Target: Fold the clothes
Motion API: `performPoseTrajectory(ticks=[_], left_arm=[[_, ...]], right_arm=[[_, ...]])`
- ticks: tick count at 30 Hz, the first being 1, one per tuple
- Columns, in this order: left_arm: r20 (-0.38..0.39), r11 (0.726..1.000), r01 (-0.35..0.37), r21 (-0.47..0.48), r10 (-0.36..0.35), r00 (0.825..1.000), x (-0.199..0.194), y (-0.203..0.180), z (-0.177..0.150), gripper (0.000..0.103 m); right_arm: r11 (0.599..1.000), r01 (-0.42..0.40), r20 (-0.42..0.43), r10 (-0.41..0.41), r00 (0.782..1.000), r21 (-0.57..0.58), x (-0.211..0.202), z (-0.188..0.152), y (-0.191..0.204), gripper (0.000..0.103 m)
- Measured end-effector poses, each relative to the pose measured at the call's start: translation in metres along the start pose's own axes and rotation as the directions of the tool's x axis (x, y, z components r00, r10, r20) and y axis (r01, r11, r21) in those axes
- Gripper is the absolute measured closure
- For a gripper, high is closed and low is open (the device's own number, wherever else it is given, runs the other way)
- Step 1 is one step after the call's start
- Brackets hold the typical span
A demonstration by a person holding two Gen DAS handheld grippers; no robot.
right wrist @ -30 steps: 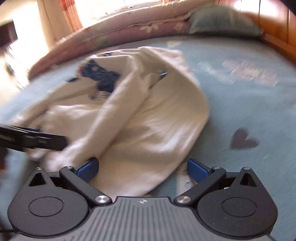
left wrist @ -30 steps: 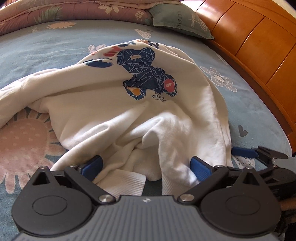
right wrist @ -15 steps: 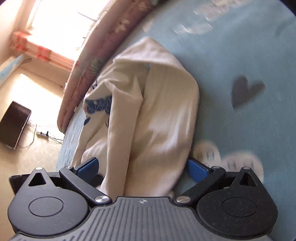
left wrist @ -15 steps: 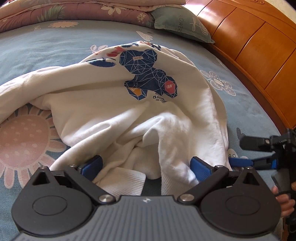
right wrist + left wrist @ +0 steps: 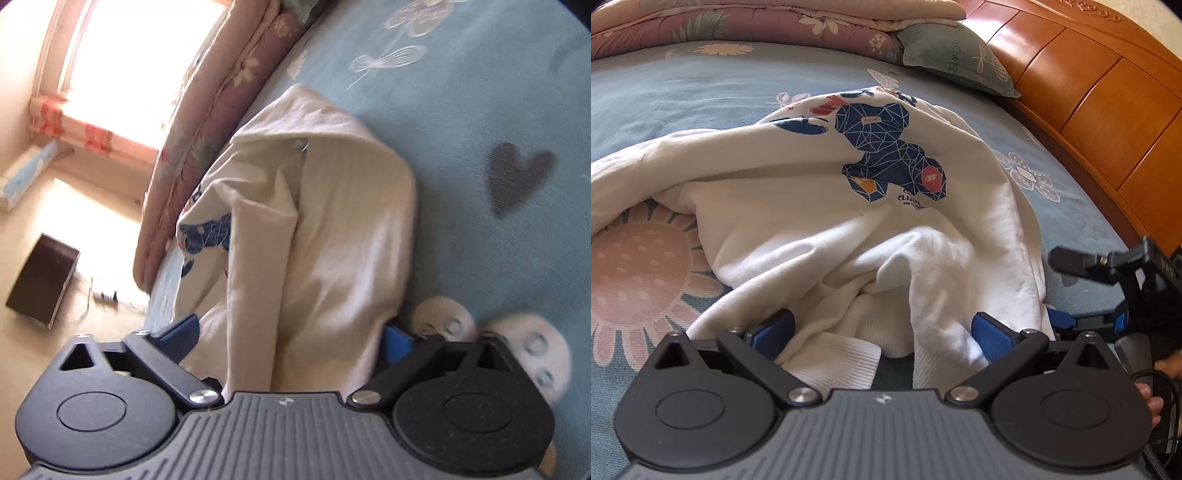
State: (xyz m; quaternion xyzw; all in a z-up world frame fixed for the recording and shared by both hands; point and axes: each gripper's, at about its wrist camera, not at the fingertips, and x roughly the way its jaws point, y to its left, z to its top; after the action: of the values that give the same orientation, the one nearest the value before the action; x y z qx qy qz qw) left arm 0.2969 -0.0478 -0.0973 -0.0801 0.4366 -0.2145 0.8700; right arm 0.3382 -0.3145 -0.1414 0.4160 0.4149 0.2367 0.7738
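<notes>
I have the white sweatshirt [image 5: 820,206] lying crumpled on the blue bedsheet [image 5: 683,88], its long axis running from my tongs toward twelve o'clock in the left wrist view. My left gripper [image 5: 882,328] stands wide, with the ribbed hem bunched between the pads but not pinched. My right gripper [image 5: 291,332] is rolled onto its side and its jaws are closing; a fold of the garment's edge lies between them, not yet clamped. Both hands sit at the near hem, the right at three o'clock of the left. The left view shows the printed bear; the right view shows only the folded side edge, plus the floor beyond the bed.
</notes>
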Motion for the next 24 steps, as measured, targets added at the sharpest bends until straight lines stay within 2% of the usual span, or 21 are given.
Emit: performPoseTrajectory(ticks=[2,4,5,6,7,8,9,11,12,16,20,22,24], left_arm=[[0.001,1.000,-0.001,0.002,0.001,1.000,0.000,0.000,0.000,0.002],[0.002,1.000,-0.003,0.004,0.003,1.000,0.001,0.000,0.000,0.002],[0.003,1.000,-0.004,0.005,0.004,1.000,0.001,0.000,-0.001,0.002],[0.004,1.000,-0.005,0.007,0.005,1.000,0.001,-0.001,-0.001,0.002],[0.005,1.000,-0.006,0.008,0.006,1.000,0.001,-0.001,-0.001,0.002],[0.006,1.000,-0.007,0.008,0.007,1.000,0.001,-0.001,-0.001,0.002],[0.007,1.000,-0.007,0.010,0.007,1.000,0.001,-0.001,-0.002,0.002],[0.005,1.000,-0.007,0.015,0.007,1.000,0.000,-0.001,-0.002,0.001],[0.003,1.000,-0.007,0.015,0.006,1.000,0.000,-0.001,-0.002,0.001],[-0.003,1.000,-0.006,0.014,0.006,1.000,0.001,-0.001,-0.001,0.001],[-0.005,1.000,-0.011,0.019,0.012,1.000,0.001,-0.002,-0.001,0.001],[-0.006,1.000,-0.012,0.019,0.012,1.000,0.002,-0.003,-0.001,0.001],[-0.007,1.000,-0.016,0.018,0.016,1.000,0.001,-0.004,0.000,0.001]], right_arm=[[1.000,0.002,0.019,-0.002,1.000,0.001,-0.008,-0.006,-0.008,0.024],[0.999,0.034,0.024,-0.034,0.999,-0.010,-0.007,-0.006,-0.012,0.043],[0.999,0.048,0.025,-0.048,0.999,0.002,-0.006,-0.005,-0.016,0.049],[0.998,0.061,0.025,-0.061,0.998,0.014,-0.005,-0.003,-0.020,0.063],[0.997,0.074,0.026,-0.075,0.997,0.026,-0.004,-0.002,-0.024,0.084],[0.996,0.086,0.026,-0.087,0.996,0.037,-0.003,0.000,-0.027,0.096],[0.996,0.075,0.027,-0.076,0.997,0.047,-0.005,-0.001,-0.030,0.099],[0.996,0.053,0.029,-0.055,0.998,0.065,-0.007,-0.001,-0.035,0.098],[0.997,0.052,0.027,-0.054,0.998,0.058,-0.010,0.000,-0.033,0.096],[0.999,0.042,0.054,-0.041,0.998,-0.017,-0.031,0.011,-0.017,0.098],[0.987,0.120,0.110,-0.108,0.988,-0.103,-0.063,0.037,-0.006,0.100],[0.980,0.169,0.147,-0.152,0.977,-0.109,-0.082,0.054,-0.011,0.100],[0.976,0.200,0.143,-0.186,0.972,-0.090,-0.094,0.069,-0.019,0.097]])
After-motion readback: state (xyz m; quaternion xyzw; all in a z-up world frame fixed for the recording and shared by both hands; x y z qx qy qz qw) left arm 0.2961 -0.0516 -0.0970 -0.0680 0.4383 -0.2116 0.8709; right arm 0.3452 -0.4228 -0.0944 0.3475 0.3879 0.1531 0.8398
